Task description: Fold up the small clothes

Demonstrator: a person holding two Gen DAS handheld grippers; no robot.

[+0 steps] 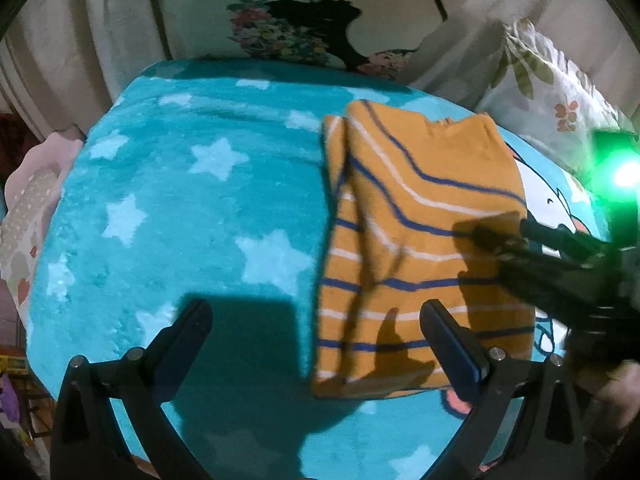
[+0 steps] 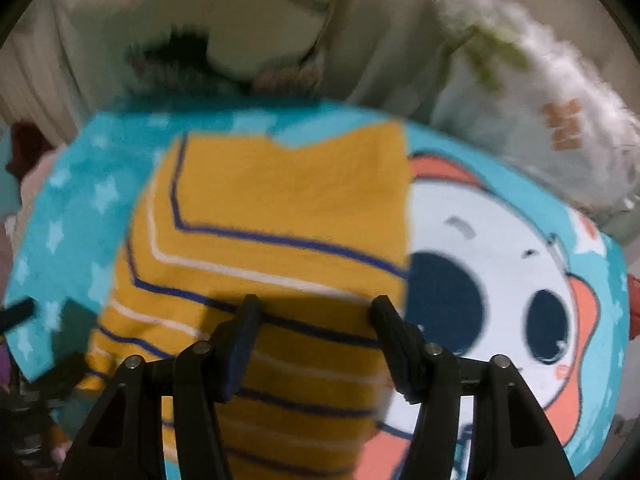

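Item: striped shirt (image 1: 416, 240), part-folded, flat on the blanket (image 1: 168, 208). My left gripper (image 1: 320, 344) and right gripper (image 2: 316, 340): jaws spread, holding nothing. Step: between folds, seemingly. Next: pinch an edge, fold across.

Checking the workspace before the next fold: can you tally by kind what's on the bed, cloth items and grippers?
Orange striped shirt: 1
Teal star-print blanket: 1
Leaf-print pillow: 1
Grippers: 2, left gripper and right gripper, both open and holding nothing
Total: 5
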